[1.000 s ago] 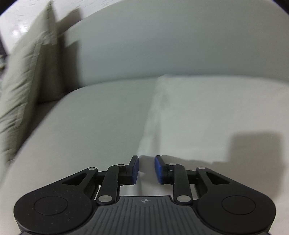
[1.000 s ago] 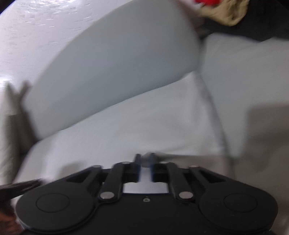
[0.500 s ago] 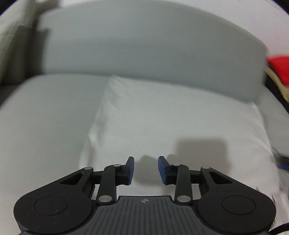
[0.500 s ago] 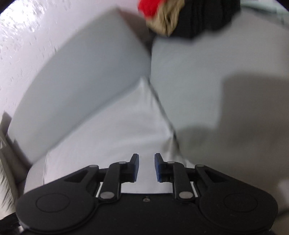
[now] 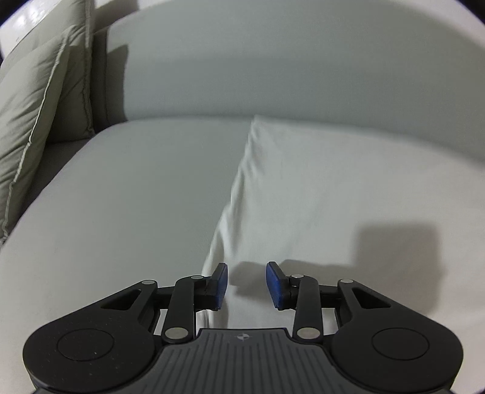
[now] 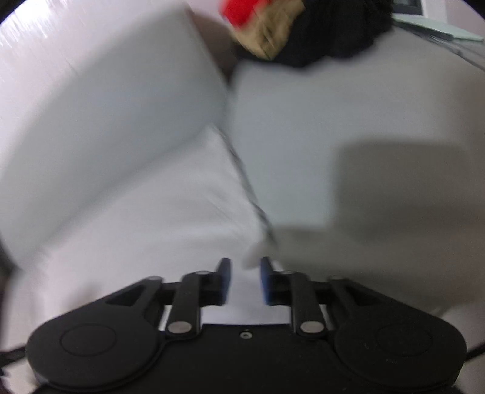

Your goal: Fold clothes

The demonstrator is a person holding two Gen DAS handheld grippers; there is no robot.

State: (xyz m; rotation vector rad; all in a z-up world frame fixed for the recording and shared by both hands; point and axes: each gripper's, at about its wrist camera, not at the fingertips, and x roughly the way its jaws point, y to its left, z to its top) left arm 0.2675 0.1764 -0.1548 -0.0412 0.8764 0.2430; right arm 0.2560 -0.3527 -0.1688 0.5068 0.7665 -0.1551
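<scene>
right hand-held gripper (image 6: 245, 280) just let go, jaws parted above smooth folded white cloth (image 6: 157, 230).

sofa seat (image 5: 136, 188) lies open leftward; cushion (image 5: 36, 121) and backrest (image 5: 272, 66) block beyond.

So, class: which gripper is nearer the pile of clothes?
Right. The right gripper hovers at the white cloth's right edge, with the pile ahead across the seat. The left gripper is at the cloth's left edge; its view shows no pile.
</scene>
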